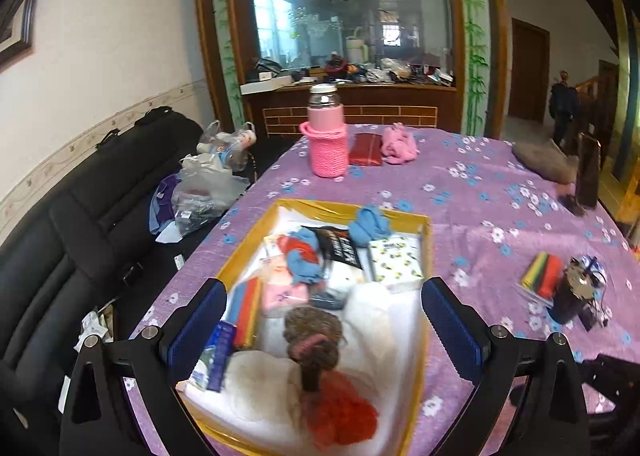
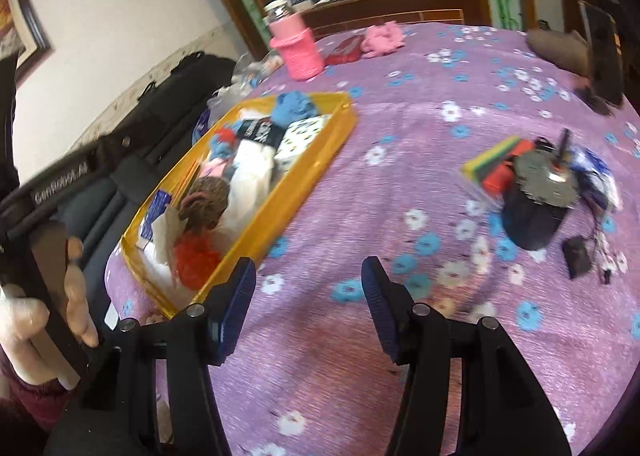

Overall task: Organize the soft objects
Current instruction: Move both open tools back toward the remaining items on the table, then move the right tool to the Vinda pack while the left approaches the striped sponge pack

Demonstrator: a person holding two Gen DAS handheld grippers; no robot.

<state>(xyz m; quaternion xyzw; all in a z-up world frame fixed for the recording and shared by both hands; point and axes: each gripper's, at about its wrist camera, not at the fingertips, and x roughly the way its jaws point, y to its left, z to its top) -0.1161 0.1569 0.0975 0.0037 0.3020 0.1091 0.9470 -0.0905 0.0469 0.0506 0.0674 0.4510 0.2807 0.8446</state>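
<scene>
A yellow box (image 1: 427, 256) (image 2: 308, 180) on the purple flowered cloth holds soft things: a brown knitted piece (image 1: 314, 330) (image 2: 208, 200), a red fluffy piece (image 1: 340, 412) (image 2: 196, 256), blue cloth (image 1: 370, 226) (image 2: 294, 106), white fabric and small packets. My left gripper (image 1: 320, 332) hovers over the near part of the box, jaws wide open, nothing between the pads. My right gripper (image 2: 308, 296) is over bare cloth to the right of the box, half open and empty. A pink soft item (image 1: 398, 146) (image 2: 382, 38) lies at the far side.
A pink-sleeved bottle (image 1: 326, 136) (image 2: 294, 44) and a red wallet (image 1: 366, 154) stand at the far edge. A black cup with keys (image 1: 576, 288) (image 2: 536, 204) and a coloured packet (image 1: 540, 274) sit right. A grey cloth (image 1: 544, 160) lies far right. A black sofa (image 1: 80, 216) is left of the table.
</scene>
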